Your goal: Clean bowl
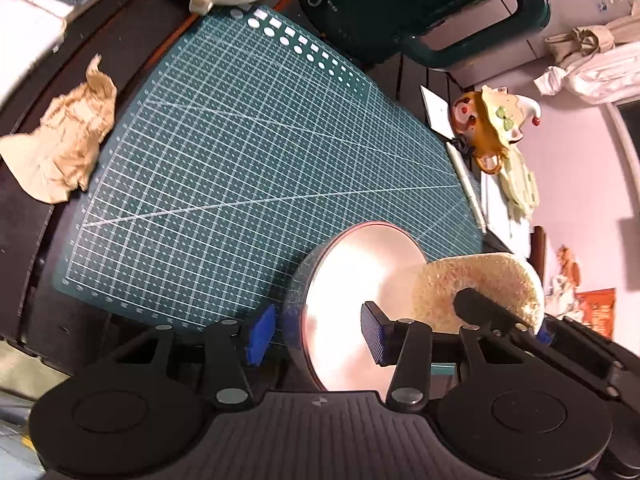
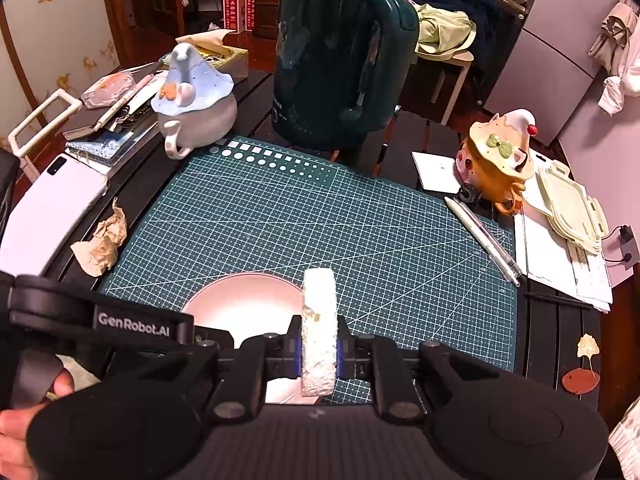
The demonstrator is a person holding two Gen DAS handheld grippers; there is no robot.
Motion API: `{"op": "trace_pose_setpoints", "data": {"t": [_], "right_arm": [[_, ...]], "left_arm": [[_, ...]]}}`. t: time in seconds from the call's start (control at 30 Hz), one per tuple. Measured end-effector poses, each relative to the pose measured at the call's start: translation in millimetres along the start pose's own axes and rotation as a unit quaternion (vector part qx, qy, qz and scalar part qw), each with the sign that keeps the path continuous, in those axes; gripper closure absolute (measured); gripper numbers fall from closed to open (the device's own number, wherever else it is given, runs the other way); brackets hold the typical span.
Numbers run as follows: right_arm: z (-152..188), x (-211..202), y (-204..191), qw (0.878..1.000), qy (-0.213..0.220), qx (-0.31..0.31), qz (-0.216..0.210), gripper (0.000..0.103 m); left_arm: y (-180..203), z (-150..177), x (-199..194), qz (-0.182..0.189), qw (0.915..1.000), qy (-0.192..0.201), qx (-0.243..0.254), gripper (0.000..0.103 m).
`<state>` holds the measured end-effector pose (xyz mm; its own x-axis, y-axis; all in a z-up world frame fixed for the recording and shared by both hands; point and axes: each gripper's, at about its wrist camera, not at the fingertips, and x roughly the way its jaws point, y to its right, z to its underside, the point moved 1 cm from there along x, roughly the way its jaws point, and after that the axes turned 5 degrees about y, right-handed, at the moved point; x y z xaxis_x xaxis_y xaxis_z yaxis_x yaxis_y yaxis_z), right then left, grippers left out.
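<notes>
Right tool (image 2: 318, 350) clamps sponge (image 2: 319, 328) over bowl (image 2: 240, 304); left tool (image 1: 316, 336) straddles rim, contact unclear; scrubbing appears underway

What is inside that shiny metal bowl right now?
Inside the bowl sits the pale sponge, pinched by the right claw. The bare inner surface looks clean and empty. The part beneath the sponge and the claws is covered, so I cannot judge it.

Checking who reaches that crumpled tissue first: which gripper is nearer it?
Left. The left gripper straddles the bowl rim, on the crumpled tissue side of the mat; the right gripper, clamping the sponge, sits farther away.
</notes>
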<state>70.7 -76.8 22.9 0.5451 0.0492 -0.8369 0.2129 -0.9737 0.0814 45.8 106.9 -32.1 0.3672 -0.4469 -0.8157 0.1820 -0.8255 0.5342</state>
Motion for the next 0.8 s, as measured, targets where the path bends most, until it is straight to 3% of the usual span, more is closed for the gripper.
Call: {"op": "trace_pose_setpoints", "data": {"t": [0.17,0.33,0.53,0.63,0.73,0.8], "right_arm": [[0.1,1.1,0.1,1.000,-0.002,0.001,0.002,0.090],[0.4,1.5,0.7,1.000,-0.003,0.001,0.002,0.090],[0.6,2.3,-2.2,1.000,-0.003,-0.003,0.005,0.090],[0.4,2.8,-2.2,1.000,-0.004,-0.003,0.005,0.090],[0.3,3.3,-1.6,1.000,-0.005,-0.003,0.006,0.090],[0.4,3.5,-1.6,1.000,-0.005,-0.003,0.006,0.090]], "left_arm": [[8.7,-3.3,-3.9,-0.038,0.9960,0.074,0.031,0.051],[17.5,-6.4,-3.2,-0.008,0.9917,0.110,0.066,0.048],[22.9,-19.9,12.2,-0.022,0.9956,0.066,0.063,0.050],[22.3,-21.4,11.5,-0.015,0.9962,0.062,0.059,0.050],[30.3,-21.1,16.9,-0.007,0.9972,0.029,0.068,0.050],[38.5,-17.8,21.3,-0.033,0.9957,0.014,0.085,0.049]]}}
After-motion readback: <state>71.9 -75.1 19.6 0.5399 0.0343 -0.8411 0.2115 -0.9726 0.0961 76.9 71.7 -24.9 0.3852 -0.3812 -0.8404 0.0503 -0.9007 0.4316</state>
